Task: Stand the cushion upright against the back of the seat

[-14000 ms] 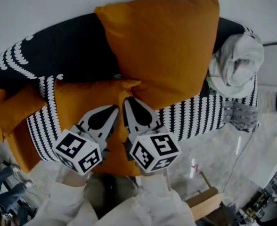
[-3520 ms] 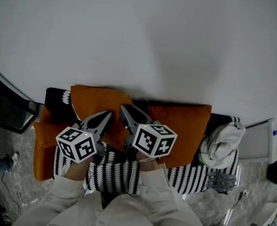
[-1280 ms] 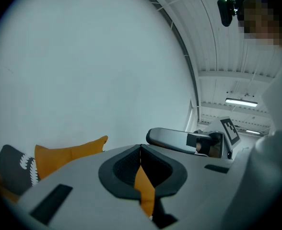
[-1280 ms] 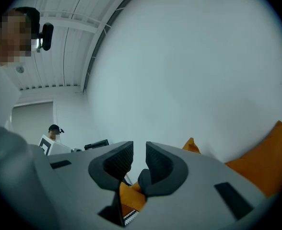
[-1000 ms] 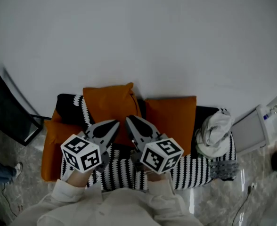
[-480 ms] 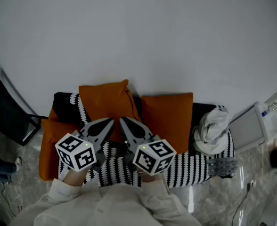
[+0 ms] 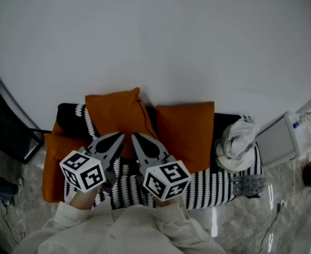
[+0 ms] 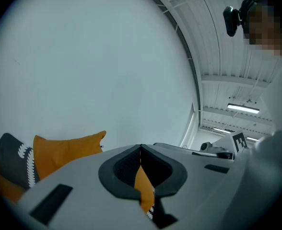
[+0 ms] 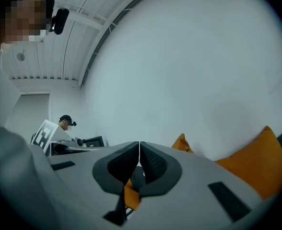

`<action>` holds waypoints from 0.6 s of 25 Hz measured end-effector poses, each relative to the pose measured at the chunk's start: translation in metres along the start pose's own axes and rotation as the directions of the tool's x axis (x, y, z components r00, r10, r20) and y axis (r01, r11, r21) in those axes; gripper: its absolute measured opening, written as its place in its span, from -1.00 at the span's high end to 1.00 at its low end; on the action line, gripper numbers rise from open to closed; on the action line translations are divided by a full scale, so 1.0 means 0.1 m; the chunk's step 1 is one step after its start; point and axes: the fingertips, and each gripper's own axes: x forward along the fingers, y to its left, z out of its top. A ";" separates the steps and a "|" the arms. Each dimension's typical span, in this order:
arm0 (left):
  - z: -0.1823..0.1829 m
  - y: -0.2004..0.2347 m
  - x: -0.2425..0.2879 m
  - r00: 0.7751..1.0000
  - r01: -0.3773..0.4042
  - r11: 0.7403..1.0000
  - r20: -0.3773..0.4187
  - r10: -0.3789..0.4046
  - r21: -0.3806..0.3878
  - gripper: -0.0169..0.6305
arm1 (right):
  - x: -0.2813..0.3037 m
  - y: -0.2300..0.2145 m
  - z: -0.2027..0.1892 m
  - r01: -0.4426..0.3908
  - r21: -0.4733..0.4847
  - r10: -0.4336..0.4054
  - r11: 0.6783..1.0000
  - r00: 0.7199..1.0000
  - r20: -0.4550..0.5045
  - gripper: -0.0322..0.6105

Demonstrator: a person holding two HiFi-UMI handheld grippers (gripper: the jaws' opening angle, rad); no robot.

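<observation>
Cushion (image 7: 116,115): orange, upright on the sofa (image 7: 213,187), its back against the backrest and the wall (image 7: 155,36), leaning a little to the right.
Cushion and grippers: in the head view both sets of tips lie over its lower edge, the cushion rising beyond them. The gripper views show it lower and off to one side, clear of the jaws.
Left gripper (image 7: 121,136): jaws together at the tips, clamped on nothing. Only a sliver of orange shows through the slot behind them.
Right gripper (image 7: 134,136): jaws have just been closing and now meet, with nothing between them.
Pair: side by side over the seat's middle, tips near each other, both pointing toward the wall.
Second cushion (image 7: 186,128): also orange and upright, just right of the first, their edges touching or nearly so — I cannot tell which.
Third cushion (image 7: 54,165): orange, at the sofa's left end, hanging over the arm.
White bundle (image 7: 237,144): crumpled cloth on the right end of the seat, well apart from both grippers.
</observation>
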 end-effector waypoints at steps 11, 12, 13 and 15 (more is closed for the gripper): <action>-0.11 -0.02 0.01 1.000 0.004 1.000 -0.027 -0.004 -0.008 0.92 | -0.03 0.00 -0.04 0.023 -0.026 -0.024 0.999 1.000 -0.010 0.86; -0.13 -0.02 0.01 0.999 0.006 1.000 -0.033 -0.006 -0.014 0.92 | -0.03 0.00 -0.06 0.023 -0.027 -0.023 0.999 1.000 -0.013 0.86; -0.14 -0.01 0.01 0.999 0.006 1.000 -0.037 -0.006 -0.018 0.92 | -0.02 0.00 -0.07 0.022 -0.029 -0.023 0.999 1.000 -0.017 0.86; -0.15 0.00 0.00 0.999 0.000 1.000 -0.039 -0.001 -0.018 0.92 | -0.01 0.01 -0.09 0.022 -0.033 -0.023 0.999 0.999 -0.022 0.86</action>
